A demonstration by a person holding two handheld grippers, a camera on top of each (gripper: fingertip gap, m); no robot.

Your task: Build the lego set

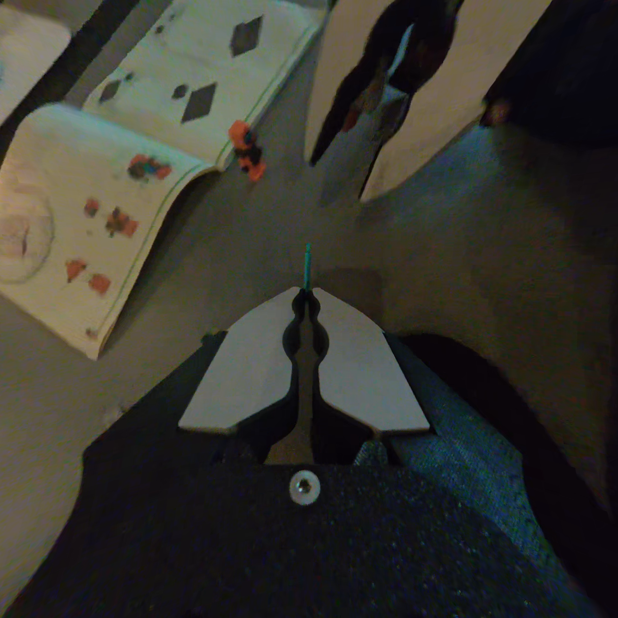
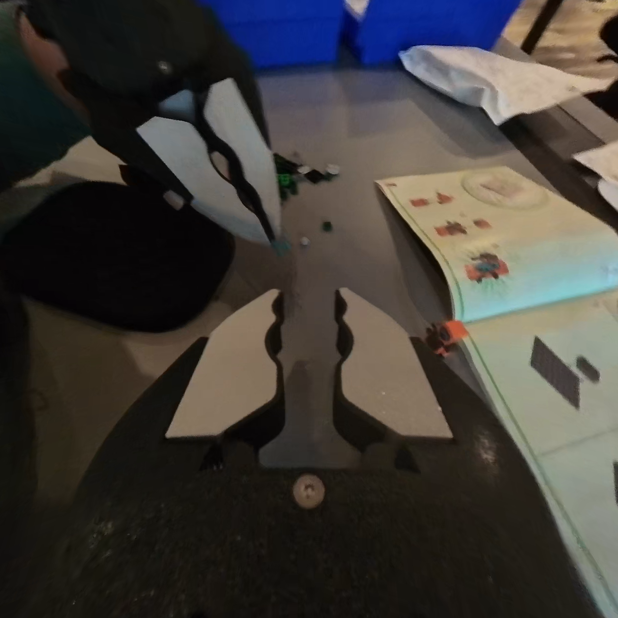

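My left gripper [image 1: 306, 290] is shut on a thin teal lego piece [image 1: 307, 267] that sticks out past its tips; it also shows in the right wrist view [image 2: 276, 241], tips down near the table with the teal piece [image 2: 281, 248]. My right gripper [image 2: 308, 297] is open and empty above the grey table; in the left wrist view it [image 1: 337, 182] hangs at the top. A small orange and black lego build [image 1: 247, 150] stands beside the open instruction booklet [image 1: 110, 187]. It shows at the booklet's edge in the right wrist view [image 2: 446, 336].
A pile of dark and green loose pieces [image 2: 294, 174] lies behind the left gripper, with single bits [image 2: 327, 226] nearer. The booklet [image 2: 521, 274] covers the table's right side. A white bag [image 2: 485, 80] and blue bins [image 2: 418, 30] are at the back. A black seat cushion [image 2: 110, 257] is left. Left tips to right tips: about 6 cm.
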